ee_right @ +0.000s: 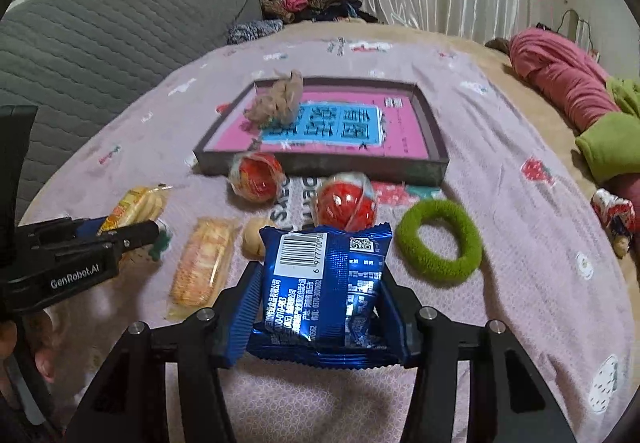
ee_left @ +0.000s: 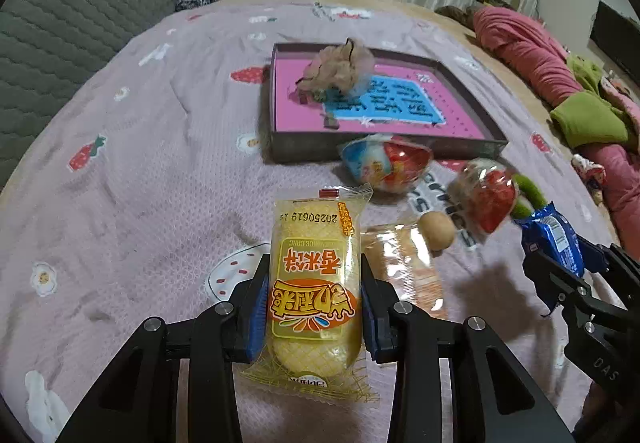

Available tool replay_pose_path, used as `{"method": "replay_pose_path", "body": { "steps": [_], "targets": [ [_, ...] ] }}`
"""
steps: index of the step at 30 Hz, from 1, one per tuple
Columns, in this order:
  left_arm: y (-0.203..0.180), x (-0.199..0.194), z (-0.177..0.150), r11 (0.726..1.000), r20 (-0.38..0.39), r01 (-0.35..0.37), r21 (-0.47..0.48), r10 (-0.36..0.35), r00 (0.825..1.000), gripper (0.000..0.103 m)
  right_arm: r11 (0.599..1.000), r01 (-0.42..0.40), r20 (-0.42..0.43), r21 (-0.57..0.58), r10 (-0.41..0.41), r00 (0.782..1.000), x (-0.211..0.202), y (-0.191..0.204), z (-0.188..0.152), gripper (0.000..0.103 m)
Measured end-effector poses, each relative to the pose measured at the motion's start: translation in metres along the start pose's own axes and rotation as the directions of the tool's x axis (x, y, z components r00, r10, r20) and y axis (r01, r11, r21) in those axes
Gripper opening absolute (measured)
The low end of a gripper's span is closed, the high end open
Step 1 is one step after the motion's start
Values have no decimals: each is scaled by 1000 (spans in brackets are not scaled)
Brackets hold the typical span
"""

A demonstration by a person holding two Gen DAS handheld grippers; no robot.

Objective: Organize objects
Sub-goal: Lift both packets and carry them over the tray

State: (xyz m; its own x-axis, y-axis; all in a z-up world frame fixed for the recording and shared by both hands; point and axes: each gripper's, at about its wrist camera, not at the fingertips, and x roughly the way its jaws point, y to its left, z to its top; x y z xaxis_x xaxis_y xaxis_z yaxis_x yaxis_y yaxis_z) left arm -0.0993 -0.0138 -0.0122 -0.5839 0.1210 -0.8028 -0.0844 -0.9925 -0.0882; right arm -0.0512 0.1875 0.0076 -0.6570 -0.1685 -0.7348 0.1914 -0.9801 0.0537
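My left gripper (ee_left: 314, 263) is shut on a yellow rice-cracker packet (ee_left: 316, 283), its blue pads pressing both long sides, and holds it above the pink bedspread. In the right wrist view that packet (ee_right: 136, 207) shows at the left edge. Between the pads of my right gripper (ee_right: 320, 271) sits a blue snack packet (ee_right: 324, 275), also raised off the bed and visible at the right of the left wrist view (ee_left: 554, 235). Ahead lies a dark-rimmed tray (ee_right: 320, 165) with a pink bottom, holding a beige scrunchie (ee_right: 278, 99).
On the bedspread before the tray lie two wrapped red capsules (ee_right: 256, 177) (ee_right: 346, 205), a green hair ring (ee_right: 440, 247), an orange cracker packet (ee_right: 204, 263) and a small beige ball (ee_right: 254, 237). A grey quilted headboard (ee_right: 120, 27) stands left; pink and green bedding (ee_right: 568, 83) lies right.
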Motion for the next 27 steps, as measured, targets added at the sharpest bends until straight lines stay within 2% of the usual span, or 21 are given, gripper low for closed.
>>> {"method": "replay_pose_path", "body": {
  "steps": [20,27],
  "targets": [
    [-37,-61,3,999,70,-14,46,10,997,39,1000,-18,134,18,15,991,-56,-13,18,54],
    [-46,-80,-1,997,90,-18,68,12,996,39,1000,-12,150,3,11,989,-70,-12,17,54]
  ]
}}
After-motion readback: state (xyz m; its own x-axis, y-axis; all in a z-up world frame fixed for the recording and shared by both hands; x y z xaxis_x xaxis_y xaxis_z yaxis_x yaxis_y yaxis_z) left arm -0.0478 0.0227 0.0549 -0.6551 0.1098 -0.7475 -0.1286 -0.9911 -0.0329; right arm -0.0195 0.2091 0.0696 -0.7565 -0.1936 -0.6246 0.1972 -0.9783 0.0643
